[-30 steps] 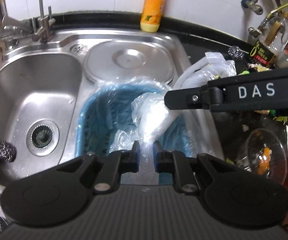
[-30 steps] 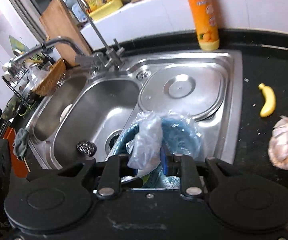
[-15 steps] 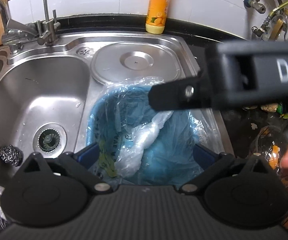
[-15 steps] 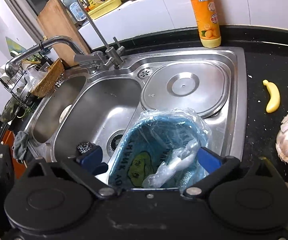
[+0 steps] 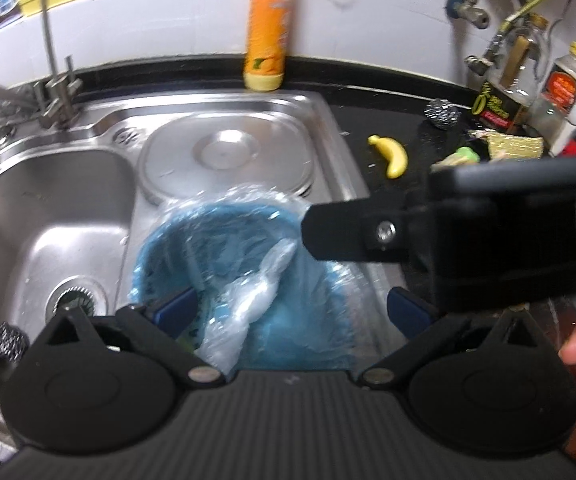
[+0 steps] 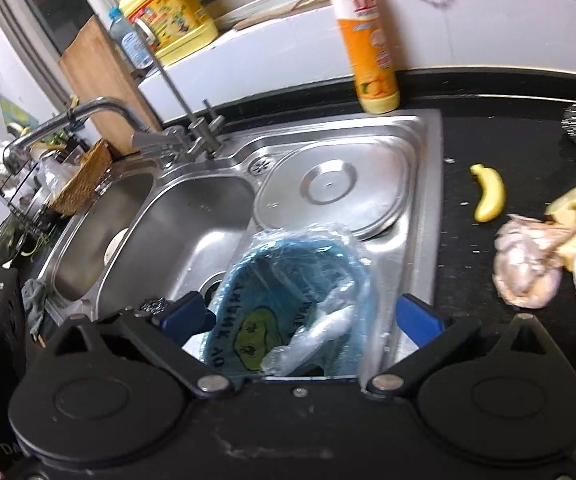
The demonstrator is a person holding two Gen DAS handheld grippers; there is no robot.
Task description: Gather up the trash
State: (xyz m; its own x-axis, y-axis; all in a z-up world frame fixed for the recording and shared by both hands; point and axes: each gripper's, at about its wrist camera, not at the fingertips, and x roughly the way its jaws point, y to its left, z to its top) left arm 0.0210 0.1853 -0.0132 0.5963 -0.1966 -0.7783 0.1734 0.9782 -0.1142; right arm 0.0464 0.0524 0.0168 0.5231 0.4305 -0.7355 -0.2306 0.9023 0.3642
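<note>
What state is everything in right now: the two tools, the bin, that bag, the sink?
Left gripper: fingers spread open, holding nothing.
Right gripper: fingers open, holding nothing.
Blue plastic-lined bin: open.
Crumpled clear plastic bag: lying loose inside the bin.
Round steel sink cover: closed.
Small yellow banana: lying on the black counter.

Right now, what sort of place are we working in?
Most likely a home kitchen counter. A stainless steel sink with a faucet, an orange dish soap bottle against the tiled wall, and food scraps on the black countertop beside a bag-lined blue bin.
</note>
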